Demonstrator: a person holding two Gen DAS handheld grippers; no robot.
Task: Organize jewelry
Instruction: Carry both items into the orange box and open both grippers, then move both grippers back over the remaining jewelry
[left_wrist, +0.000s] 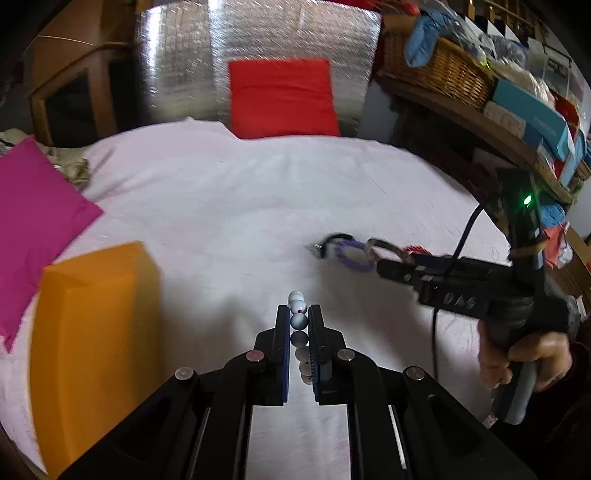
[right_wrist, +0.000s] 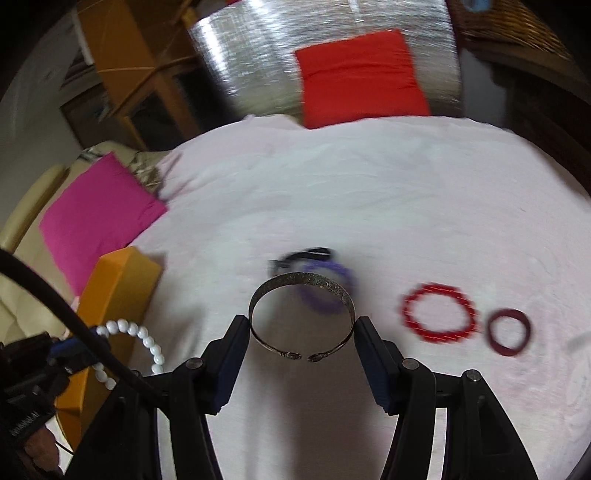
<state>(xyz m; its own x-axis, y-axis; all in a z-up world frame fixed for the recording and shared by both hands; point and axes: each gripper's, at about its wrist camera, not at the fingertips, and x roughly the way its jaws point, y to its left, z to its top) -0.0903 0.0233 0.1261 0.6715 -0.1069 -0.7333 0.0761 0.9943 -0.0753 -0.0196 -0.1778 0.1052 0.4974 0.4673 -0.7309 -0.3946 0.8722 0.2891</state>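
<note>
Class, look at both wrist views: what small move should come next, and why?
Probably carry both pieces leftward to the orange box. The left gripper already clamps the white bead bracelet beside it, the right gripper holds the metal cuff over the white cloth, and other bracelets remain there.

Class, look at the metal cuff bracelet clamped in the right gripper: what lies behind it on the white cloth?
Behind the metal cuff bracelet in the right gripper lies a purple bracelet, part hidden by the cuff's band, and beyond that a blurred black band; its type cannot be told.
</note>
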